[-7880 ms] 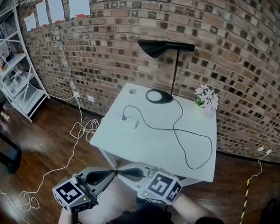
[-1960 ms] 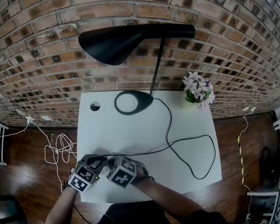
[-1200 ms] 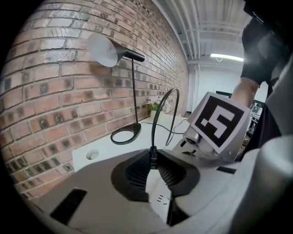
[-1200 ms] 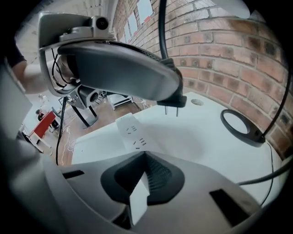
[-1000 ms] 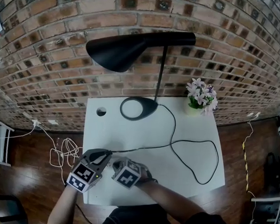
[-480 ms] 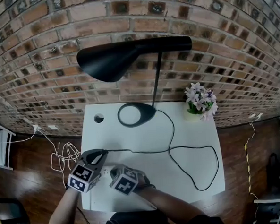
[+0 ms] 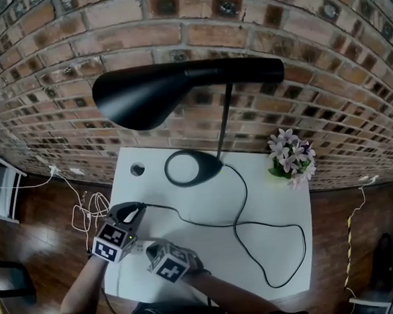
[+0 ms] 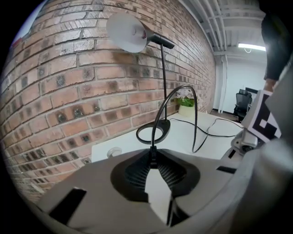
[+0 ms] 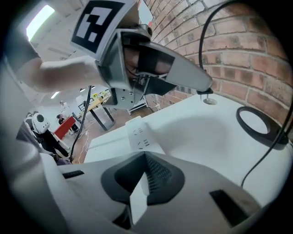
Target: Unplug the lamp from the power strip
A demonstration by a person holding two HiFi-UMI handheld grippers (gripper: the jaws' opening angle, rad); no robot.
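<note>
Your left gripper (image 7: 127,213) has pulled away from the white plastic power strip (image 9: 139,135), which your right gripper (image 9: 144,160) clamps, and still pinches the black lamp plug (image 8: 153,156); if that thin pinch slips, the plug could drop off the white table (image 7: 252,203).

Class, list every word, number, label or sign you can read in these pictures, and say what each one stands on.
No words or numbers can be read anywhere.
Left gripper's cube: a black-and-white square marker pattern, no letters.
Right gripper's cube: the same kind of pattern, no letters.
Power strip: only socket slots show; any print is too small to read.
Lamp: plain black, no label visible.
</note>
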